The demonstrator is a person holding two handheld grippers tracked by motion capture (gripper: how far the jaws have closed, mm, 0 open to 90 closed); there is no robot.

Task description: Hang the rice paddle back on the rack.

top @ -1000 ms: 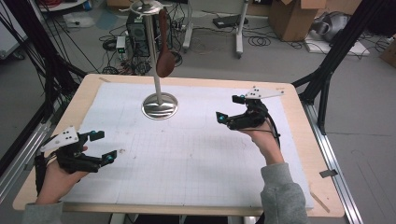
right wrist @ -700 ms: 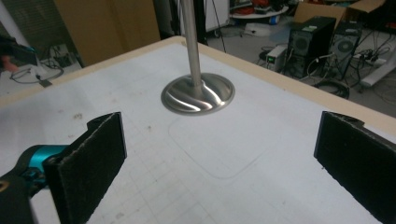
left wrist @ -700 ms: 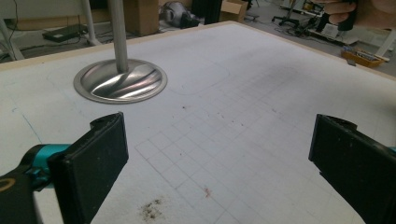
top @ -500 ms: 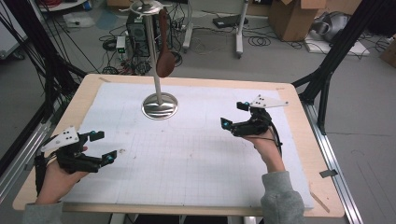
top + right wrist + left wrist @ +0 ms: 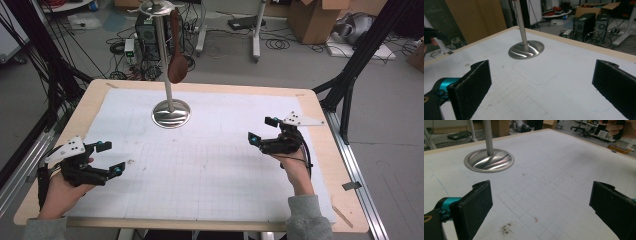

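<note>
While hung from stand (image 5: 170, 107), spoon (image 5: 176, 52) vertical, bowl down.

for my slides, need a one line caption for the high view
Two open hand-held grippers, left gripper and right gripper, flank a gridded mat before a steel stand hung with a brown spoon.

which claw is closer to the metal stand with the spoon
The right claw is nearer the stand. It hovers over the mat's right side, farther up the table, while the left claw sits low by the near left edge.
</note>
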